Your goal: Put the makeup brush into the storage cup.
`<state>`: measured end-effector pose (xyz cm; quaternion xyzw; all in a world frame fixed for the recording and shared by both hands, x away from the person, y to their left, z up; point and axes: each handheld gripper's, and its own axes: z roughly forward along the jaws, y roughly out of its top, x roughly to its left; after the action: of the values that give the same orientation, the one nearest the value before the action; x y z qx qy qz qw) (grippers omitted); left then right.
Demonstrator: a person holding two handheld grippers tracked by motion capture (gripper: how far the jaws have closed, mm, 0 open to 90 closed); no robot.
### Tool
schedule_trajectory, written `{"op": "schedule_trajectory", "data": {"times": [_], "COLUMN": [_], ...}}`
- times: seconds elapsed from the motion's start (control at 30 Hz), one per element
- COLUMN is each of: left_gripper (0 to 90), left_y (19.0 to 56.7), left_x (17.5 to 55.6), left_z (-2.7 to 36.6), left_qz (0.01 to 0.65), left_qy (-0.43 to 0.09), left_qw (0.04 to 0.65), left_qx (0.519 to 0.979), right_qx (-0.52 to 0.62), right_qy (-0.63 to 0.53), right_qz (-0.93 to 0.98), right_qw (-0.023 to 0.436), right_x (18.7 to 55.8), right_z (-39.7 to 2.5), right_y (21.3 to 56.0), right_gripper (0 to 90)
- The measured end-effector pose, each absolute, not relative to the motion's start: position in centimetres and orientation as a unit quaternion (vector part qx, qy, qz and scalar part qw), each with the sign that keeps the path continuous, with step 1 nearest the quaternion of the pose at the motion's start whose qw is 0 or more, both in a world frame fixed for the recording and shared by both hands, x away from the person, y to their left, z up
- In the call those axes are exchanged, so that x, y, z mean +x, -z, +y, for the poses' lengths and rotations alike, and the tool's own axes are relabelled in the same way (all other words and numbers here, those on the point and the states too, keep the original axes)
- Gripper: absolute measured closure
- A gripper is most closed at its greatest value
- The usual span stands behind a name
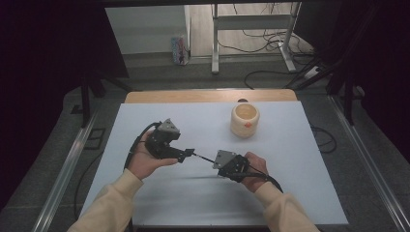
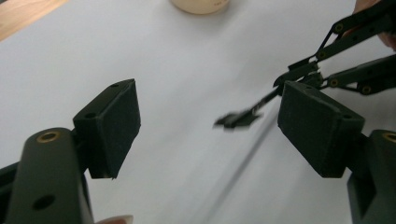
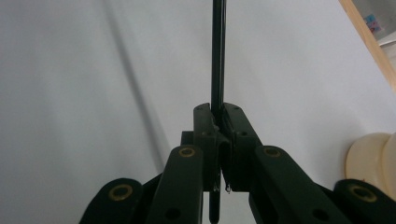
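No readable text, nos. or signs anywhere. Small colourful box (image 1: pixel 179 50) on the floor, far beyond the left gripper (image 1: pixel 187 153), has printing but too small/blurred to read. Cream cup (image 1: pixel 244 120), beyond the right gripper (image 1: pixel 212 161), carries an orange mark, no letters legible. Same box's corner (image 3: pixel 373 22) in right gripper view: print blurred.

Both forearms in cream sleeves reach in from the near edge. The left gripper (image 1: pixel 189 152) has its fingers (image 2: pixel 112 126) spread wide; the right gripper (image 1: pixel 212 163) has its fingers (image 3: pixel 233 135) pressed together, pointing left.
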<state>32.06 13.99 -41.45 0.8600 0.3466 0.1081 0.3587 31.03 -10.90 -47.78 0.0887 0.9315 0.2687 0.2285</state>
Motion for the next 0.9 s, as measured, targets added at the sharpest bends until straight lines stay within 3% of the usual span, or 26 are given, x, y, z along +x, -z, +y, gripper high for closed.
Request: {"op": "schedule_trajectory", "data": {"times": [0.5, 0.9], "left_gripper": [21.7, 22.1], "left_y": [45.8, 47.5], "left_x": [28.2, 27.3], "left_z": [18.4, 20.2], "left_qz": [0.396, 0.419], "left_qy": [-0.115, -0.102], "left_qw": [0.371, 0.366], "left_qx": [0.832, 0.825], "right_qx": [0.139, 0.168], "right_qy": [-0.303, -0.332], "right_qz": [0.924, 0.915], "right_qw": [0.188, 0.156], "right_x": [31.8, 32.2], "right_z": [-12.1, -12.6], "right_y": [47.4, 47.1], "right_gripper": [85.6, 85.6]}}
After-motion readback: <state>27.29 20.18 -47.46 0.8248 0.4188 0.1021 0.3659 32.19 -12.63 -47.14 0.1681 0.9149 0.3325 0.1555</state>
